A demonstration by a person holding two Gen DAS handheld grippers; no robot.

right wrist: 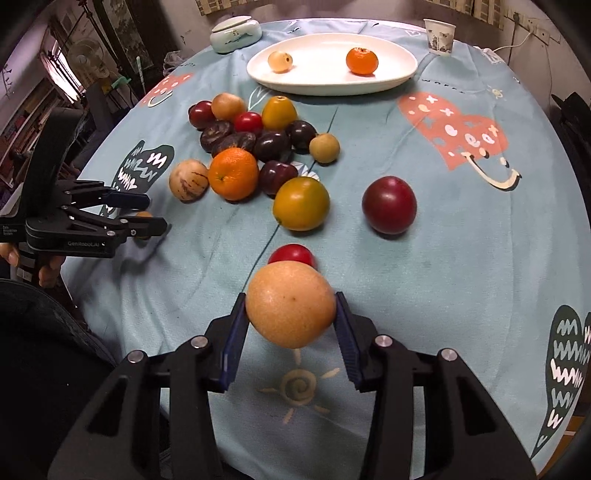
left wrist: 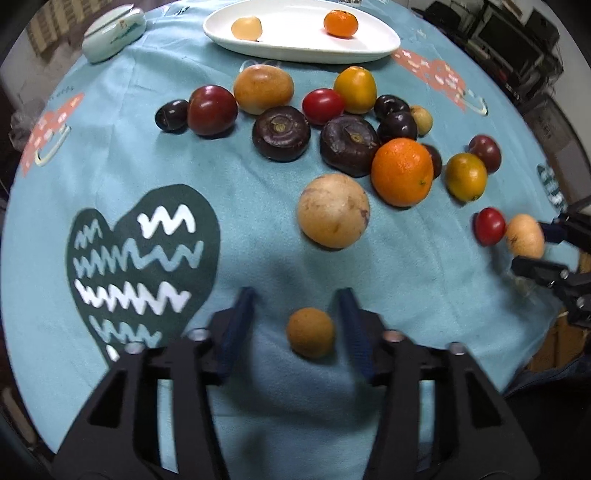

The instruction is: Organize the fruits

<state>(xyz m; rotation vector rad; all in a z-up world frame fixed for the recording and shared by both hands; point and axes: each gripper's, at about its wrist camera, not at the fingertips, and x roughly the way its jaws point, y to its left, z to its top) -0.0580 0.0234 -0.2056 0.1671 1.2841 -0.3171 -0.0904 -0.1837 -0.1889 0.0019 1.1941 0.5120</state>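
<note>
Several fruits lie in a pile [left wrist: 332,125] [right wrist: 251,147] on the light blue tablecloth. At the far side, a white oval plate [left wrist: 369,55] [right wrist: 332,88] holds a pale fruit [left wrist: 246,28] and a small orange [left wrist: 340,23]. My left gripper [left wrist: 295,295] [right wrist: 155,212] points down at the cloth, open. A small brown fruit [left wrist: 311,333] sits between its blue pads, with a gap on either side. My right gripper [right wrist: 291,295] [left wrist: 529,243] is shut on a pale orange fruit [right wrist: 291,310] [left wrist: 524,236], just in front of a small red one [right wrist: 291,254].
A lidded ceramic jar [left wrist: 112,35] [right wrist: 236,35] and a paper cup [right wrist: 439,37] stand at the far edge. A dark red plum [right wrist: 389,205] and a yellow-green fruit [right wrist: 301,203] lie apart from the pile. A hand [right wrist: 48,269] holds the left gripper's handle.
</note>
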